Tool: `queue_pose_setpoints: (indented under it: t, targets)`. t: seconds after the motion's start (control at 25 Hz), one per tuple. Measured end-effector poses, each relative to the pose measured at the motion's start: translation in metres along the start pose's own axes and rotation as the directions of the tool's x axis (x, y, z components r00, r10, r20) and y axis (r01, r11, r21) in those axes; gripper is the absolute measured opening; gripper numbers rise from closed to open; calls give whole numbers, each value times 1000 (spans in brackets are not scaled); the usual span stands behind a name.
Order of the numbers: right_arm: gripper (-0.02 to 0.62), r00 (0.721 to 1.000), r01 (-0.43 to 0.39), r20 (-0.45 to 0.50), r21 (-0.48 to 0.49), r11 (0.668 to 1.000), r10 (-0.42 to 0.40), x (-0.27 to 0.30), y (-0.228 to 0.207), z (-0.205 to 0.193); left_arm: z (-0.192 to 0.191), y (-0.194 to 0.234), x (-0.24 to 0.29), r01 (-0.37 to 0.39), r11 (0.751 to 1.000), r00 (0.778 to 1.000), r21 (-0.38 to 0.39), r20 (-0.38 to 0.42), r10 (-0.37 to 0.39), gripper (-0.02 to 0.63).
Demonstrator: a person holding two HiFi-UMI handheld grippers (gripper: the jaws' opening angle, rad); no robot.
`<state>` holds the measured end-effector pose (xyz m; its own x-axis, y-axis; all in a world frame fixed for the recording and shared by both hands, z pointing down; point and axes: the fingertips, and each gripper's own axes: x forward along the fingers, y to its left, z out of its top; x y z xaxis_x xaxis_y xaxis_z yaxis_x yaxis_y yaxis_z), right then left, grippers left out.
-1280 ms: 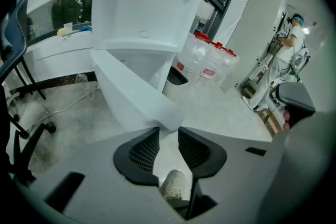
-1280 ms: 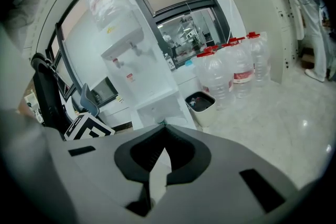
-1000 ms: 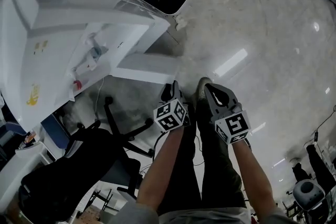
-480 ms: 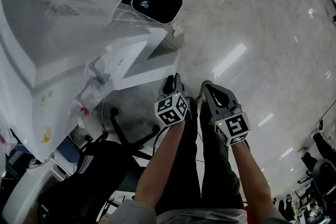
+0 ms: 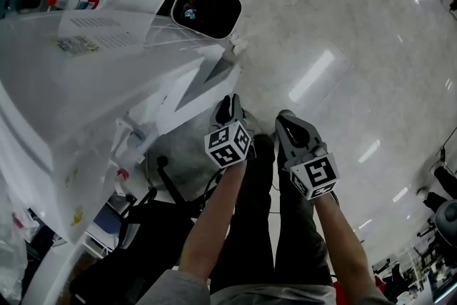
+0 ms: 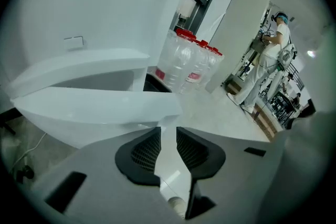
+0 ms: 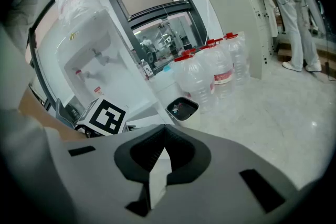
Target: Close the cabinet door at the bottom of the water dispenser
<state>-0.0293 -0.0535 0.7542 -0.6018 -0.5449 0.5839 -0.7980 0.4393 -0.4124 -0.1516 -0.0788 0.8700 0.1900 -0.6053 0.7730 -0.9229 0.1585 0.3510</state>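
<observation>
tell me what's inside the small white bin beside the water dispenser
The small white rounded plastic bin has a dark inside with a few small coloured scraps of litter. What they are is too small to tell, and shadow hides the bottom.

two claws (image 5: 228, 106) (image 5: 285, 119), one dispenser (image 5: 86, 82), one bin (image 5: 214, 16)

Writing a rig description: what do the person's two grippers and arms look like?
The left gripper and right gripper have grey shells, black ribbed pads and a white cube with black square markers. Forearms bare, grey shirt. Left jaws have just been closing, nothing between.
</observation>
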Motion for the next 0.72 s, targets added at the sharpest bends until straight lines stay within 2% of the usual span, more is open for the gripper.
queue_pose_setpoints:
  t: [0.2, 0.44, 0.52, 0.64, 0.72]
  targets:
    - [8, 1000, 15, 3, 19, 1000, -15, 5, -2, 2, 18, 4, 11, 2, 1000, 1000, -15, 26, -2, 100]
    - [8, 999, 40, 14, 36, 999, -40, 10, -11, 8, 43, 12, 26, -4, 994, 997, -109, 70, 12, 100]
    - [8, 999, 45, 16, 42, 998, -46, 10, -13, 10, 51, 15, 29, -6, 985, 996, -170, 85, 21, 100]
    - [8, 998, 52, 18, 43, 998, -52, 12, -16, 13, 63, 22, 35, -10, 954, 992, -301, 114, 46, 100]
    - [8, 998, 56, 20, 45, 997, -57, 12, -18, 14, 69, 25, 39, -14, 935, 990, -355, 128, 63, 100]
